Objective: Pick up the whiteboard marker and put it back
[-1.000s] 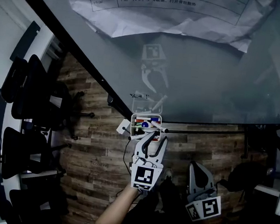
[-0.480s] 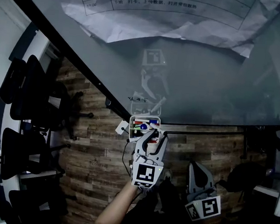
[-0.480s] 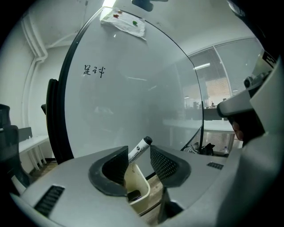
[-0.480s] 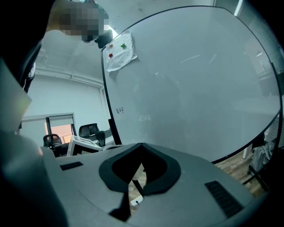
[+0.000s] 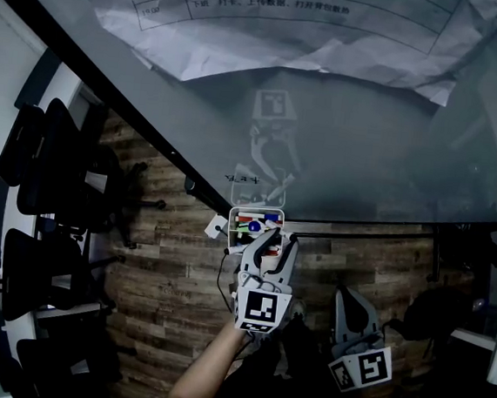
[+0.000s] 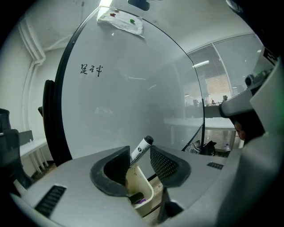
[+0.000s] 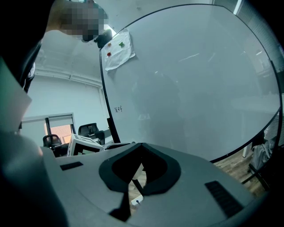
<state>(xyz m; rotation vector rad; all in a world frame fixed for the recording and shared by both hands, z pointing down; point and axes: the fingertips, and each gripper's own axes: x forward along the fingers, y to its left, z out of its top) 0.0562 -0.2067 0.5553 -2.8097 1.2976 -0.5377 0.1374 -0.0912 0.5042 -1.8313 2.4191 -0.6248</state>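
plastic, light and stiff, the whiteboard marker (image 6: 141, 150) leans dark end up in the cream holder (image 6: 143, 188), loose between your left tongs (image 6: 139, 153), which have just been opening; its smooth barrel may slip, so mid-length is the place to hold. right tongs (image 7: 141, 145) clenched, empty

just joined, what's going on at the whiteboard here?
A person is working at the whiteboard with a handheld gripper in each hand. The left gripper is at the pen holder by the board's lower edge. Its jaws have just been opening, and the marker stands tilted in the holder between them, not pinched. The right gripper hangs lower, shut and empty.
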